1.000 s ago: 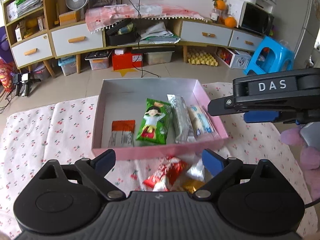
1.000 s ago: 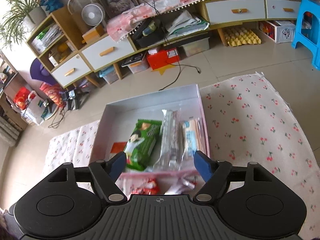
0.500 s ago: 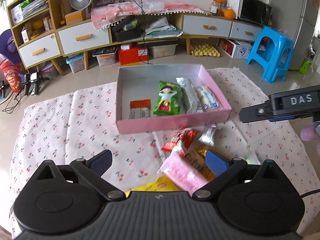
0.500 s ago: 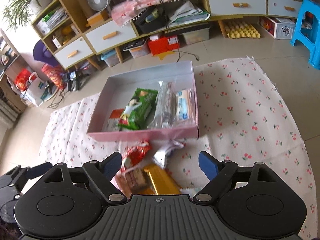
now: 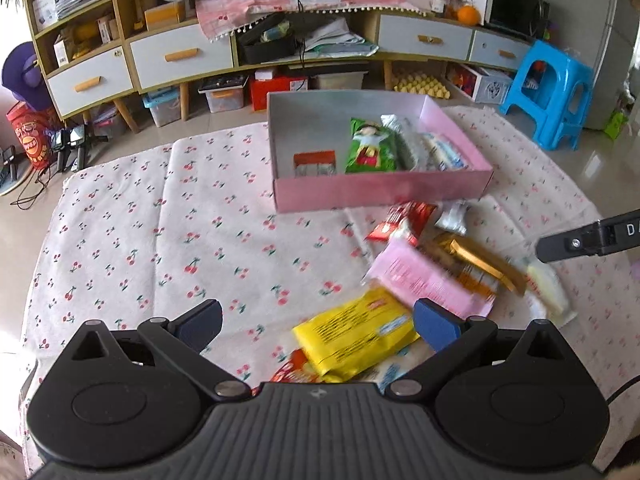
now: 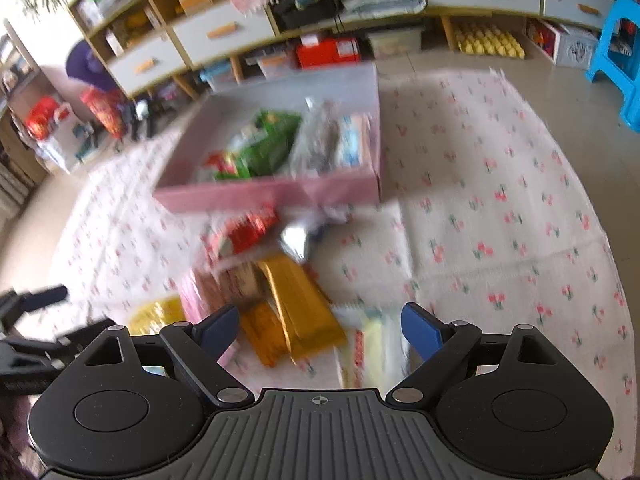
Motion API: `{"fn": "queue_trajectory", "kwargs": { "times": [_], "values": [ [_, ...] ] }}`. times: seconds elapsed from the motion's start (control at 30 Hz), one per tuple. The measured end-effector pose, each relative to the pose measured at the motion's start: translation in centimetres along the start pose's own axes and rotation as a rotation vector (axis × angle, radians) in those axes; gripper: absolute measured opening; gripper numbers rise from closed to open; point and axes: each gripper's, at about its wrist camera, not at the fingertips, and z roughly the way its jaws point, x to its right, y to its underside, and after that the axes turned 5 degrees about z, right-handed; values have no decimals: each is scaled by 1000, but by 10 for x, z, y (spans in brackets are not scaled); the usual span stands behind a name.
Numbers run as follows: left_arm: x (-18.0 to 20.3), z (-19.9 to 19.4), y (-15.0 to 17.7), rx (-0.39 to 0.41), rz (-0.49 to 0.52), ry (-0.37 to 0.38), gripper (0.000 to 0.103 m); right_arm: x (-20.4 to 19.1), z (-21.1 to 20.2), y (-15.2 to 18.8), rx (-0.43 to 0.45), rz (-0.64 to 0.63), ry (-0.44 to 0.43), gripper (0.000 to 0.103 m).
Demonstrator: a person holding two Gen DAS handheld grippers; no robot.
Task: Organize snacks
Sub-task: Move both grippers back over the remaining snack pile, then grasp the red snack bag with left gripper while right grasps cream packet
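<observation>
A pink box (image 5: 380, 192) on the cherry-print cloth holds a green packet (image 5: 370, 148), an orange-white packet (image 5: 315, 163), a silver one (image 5: 404, 140) and a white-blue one (image 5: 444, 152). In front of it lies a loose pile: red packet (image 5: 404, 220), gold bar (image 5: 480, 258), pink packet (image 5: 424, 284), yellow packet (image 5: 356, 336). My left gripper (image 5: 318, 318) hangs open above the yellow packet and holds nothing. My right gripper (image 6: 320, 322) is open and empty over the gold bar (image 6: 304, 304) and a pale yellow packet (image 6: 374, 344). The right wrist view is blurred.
The cloth (image 5: 160, 240) covers a low surface, bare on its left half. Tiled floor lies beyond it, with a blue stool (image 5: 548, 92) at the far right and a long cabinet (image 5: 180, 56) with drawers along the wall. One finger of the right gripper (image 5: 588, 240) shows at the left wrist view's right edge.
Both grippers have drawn back from the pink box toward the near side and sunk a little. Their jaws have spread wider. The loose pile has come fully into view.
</observation>
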Motion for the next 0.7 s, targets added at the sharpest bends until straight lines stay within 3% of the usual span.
{"fn": "queue_trajectory", "kwargs": {
  "times": [0.17, 0.4, 0.7],
  "values": [
    [-8, 5, 16, -63, 33, -15, 101, 10, 12, 9, -95, 36, 9, 90],
    [-27, 13, 28, -178, -40, 17, 96, 23, 26, 16, -171, 60, 86, 90],
    [-43, 23, 33, -261, -150, 64, 73, 33, 42, 17, -232, 129, 101, 90]
  ]
}}
